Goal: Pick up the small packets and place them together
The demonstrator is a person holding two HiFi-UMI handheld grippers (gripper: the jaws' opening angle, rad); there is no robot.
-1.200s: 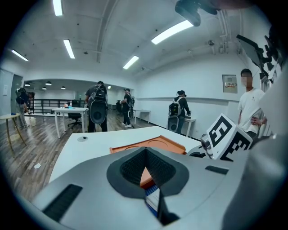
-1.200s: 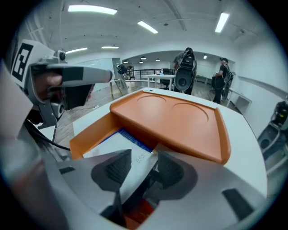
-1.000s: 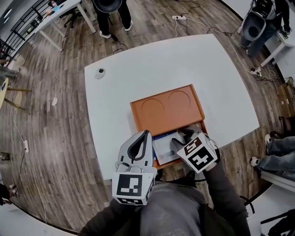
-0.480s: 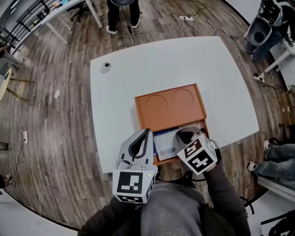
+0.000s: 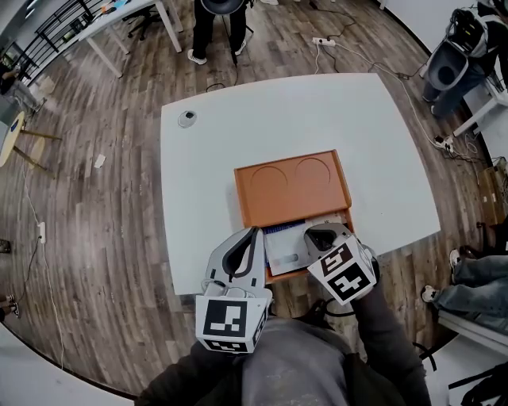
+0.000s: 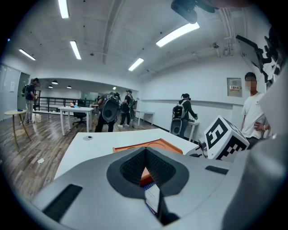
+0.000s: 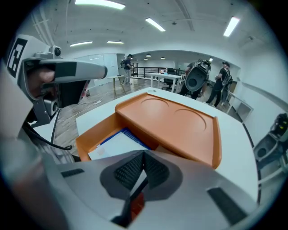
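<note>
An orange box (image 5: 290,186) with two round recesses in its lid lies mid-table, its drawer pulled out toward me. A white packet with a blue edge (image 5: 284,244) lies flat in the drawer. My right gripper (image 5: 315,235) is shut, tips down over the drawer's right end. In the right gripper view the packet (image 7: 119,143) lies ahead of the jaws (image 7: 144,155); a thin white sliver shows at the pad seam, and I cannot tell whether it is pinched. My left gripper (image 5: 254,231) is shut with nothing in it, by the drawer's left end, the packet (image 6: 153,197) showing below it.
The white table (image 5: 214,182) carries a small round grey object (image 5: 187,119) at its far left corner. The near table edge runs just under the drawer. People stand beyond the table's far side (image 5: 214,24), and other desks and gear ring the room.
The right gripper's fingers look drawn closer together than in the oldest frame. Both grippers stay over the drawer. The head camera has shifted, so the table sits lower in view.
</note>
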